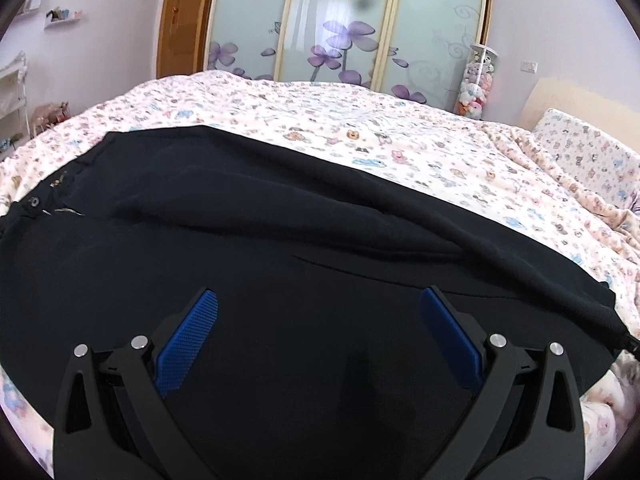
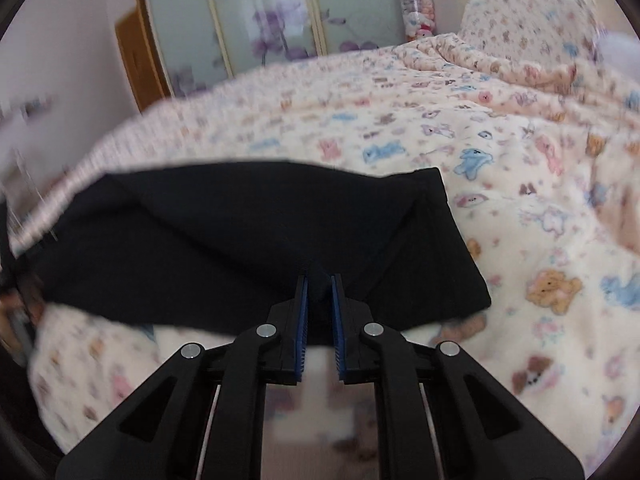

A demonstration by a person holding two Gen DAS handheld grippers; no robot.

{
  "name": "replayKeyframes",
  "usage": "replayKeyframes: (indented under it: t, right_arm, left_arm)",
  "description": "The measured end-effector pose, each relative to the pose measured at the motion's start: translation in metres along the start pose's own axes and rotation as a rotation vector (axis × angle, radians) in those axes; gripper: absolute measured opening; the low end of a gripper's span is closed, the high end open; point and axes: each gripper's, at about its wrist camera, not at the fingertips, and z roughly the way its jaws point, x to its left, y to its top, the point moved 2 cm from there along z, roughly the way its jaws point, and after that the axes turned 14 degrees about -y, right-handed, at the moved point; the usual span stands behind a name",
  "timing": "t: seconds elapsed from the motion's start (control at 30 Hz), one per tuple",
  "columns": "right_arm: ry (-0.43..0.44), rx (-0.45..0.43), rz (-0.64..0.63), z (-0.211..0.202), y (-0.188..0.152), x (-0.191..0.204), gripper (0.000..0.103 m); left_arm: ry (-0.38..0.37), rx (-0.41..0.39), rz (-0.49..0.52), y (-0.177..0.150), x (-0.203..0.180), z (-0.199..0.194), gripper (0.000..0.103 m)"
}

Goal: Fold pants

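On the bed: black pants (image 1: pixel 280 240) lie spread across the animal-print blanket (image 1: pixel 360 136), filling the lower and middle of the left wrist view; waistband button and zipper sit at the left edge of that frame, legs run toward the lower right
Left tongs (image 1: pixel 319 312): jaws spread wide, blue pads (image 1: pixel 188 344) well apart, nothing between them, hovering low over the dark cloth at the bottom of the frame
Right tongs (image 2: pixel 319 292): jaws nearly closed, pinching the near edge of the pants at lower centre of the right wrist view; the cloth looks raised off the blanket there, with the hem corner toward centre right
Step in hand: judged to be the carry-over of the leg end toward the waist, barely begun
Doing it well: keep the pinched edge taut and level so both layers travel together; the free left tongs could pin or smooth the cloth near the fold line; lay hem on waistband squarely, since this thin fabric will likely sag and wrinkle
Blur: the right wrist view is smeared, so fine creases cannot be read
Count: one pair of pants, two tongs, one blanket, one pillow (image 1: pixel 592 152) at right, one wardrobe (image 1: pixel 344 20) with three glass panels, one clear tube of plush toys (image 1: pixel 476 80)
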Motion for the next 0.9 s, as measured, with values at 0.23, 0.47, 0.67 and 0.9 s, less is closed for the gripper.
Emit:
replayKeyframes:
  t: [0.23, 0.47, 0.67, 0.9]
  right_arm:
    - [-0.037, 0.057, 0.034, -0.024, -0.004, -0.002, 0.051]
    - [0.377, 0.197, 0.527, -0.020, 0.005, 0.016, 0.049]
    - [0.338, 0.359, 0.897, 0.031, -0.020, 0.012, 0.045]
    - [0.222, 0.254, 1.060, 0.045, -0.029, -0.002, 0.011]
  left_arm:
    - [-0.052, 0.034, -0.015, -0.002, -0.002, 0.005, 0.101]
    - [-0.108, 0.038, -0.061, -0.003, -0.004, 0.005, 0.101]
    - [-0.129, 0.027, -0.087, -0.001, 0.000, 0.002, 0.101]
    - [-0.164, -0.001, -0.146, 0.002, 0.005, 0.000, 0.101]
